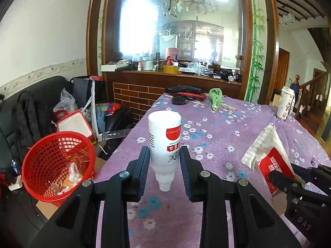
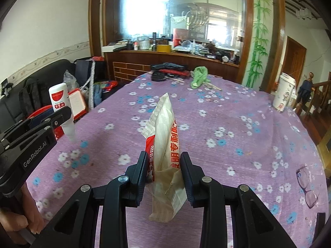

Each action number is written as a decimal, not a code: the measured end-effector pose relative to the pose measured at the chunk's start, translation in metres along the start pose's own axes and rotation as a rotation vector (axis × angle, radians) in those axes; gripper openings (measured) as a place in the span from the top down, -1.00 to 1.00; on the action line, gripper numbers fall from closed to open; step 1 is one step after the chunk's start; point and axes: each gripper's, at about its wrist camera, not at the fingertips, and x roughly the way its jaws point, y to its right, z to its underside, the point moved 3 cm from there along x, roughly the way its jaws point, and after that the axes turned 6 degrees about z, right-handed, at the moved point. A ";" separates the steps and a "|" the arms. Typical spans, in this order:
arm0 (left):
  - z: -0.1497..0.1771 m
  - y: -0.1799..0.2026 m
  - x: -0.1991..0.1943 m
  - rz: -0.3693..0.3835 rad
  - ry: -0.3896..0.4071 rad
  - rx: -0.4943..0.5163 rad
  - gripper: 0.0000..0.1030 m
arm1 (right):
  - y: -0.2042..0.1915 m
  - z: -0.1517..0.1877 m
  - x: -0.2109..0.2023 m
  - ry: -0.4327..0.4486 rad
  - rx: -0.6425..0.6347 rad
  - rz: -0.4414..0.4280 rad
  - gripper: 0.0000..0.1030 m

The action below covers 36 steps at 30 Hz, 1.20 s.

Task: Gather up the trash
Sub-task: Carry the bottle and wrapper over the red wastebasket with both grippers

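Observation:
My left gripper is shut on a white plastic bottle with a red label, held upside down above the purple flowered tablecloth. The bottle also shows in the right wrist view, at the left. My right gripper is shut on a crumpled white and red paper food bag, held above the cloth. The bag also shows in the left wrist view, at the right. A red mesh waste basket with scraps inside stands beside the table's left edge, below and left of the bottle.
A green cloth, black objects and chopsticks lie at the table's far end. A paper cup stands at the far right. Glasses lie at the right. A black sofa with bags lies left, a cluttered wooden counter behind.

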 end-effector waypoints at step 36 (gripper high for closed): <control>0.015 -0.217 -0.026 -0.264 -0.031 -0.247 0.44 | -0.201 -0.070 0.031 -0.070 -0.182 -0.359 0.32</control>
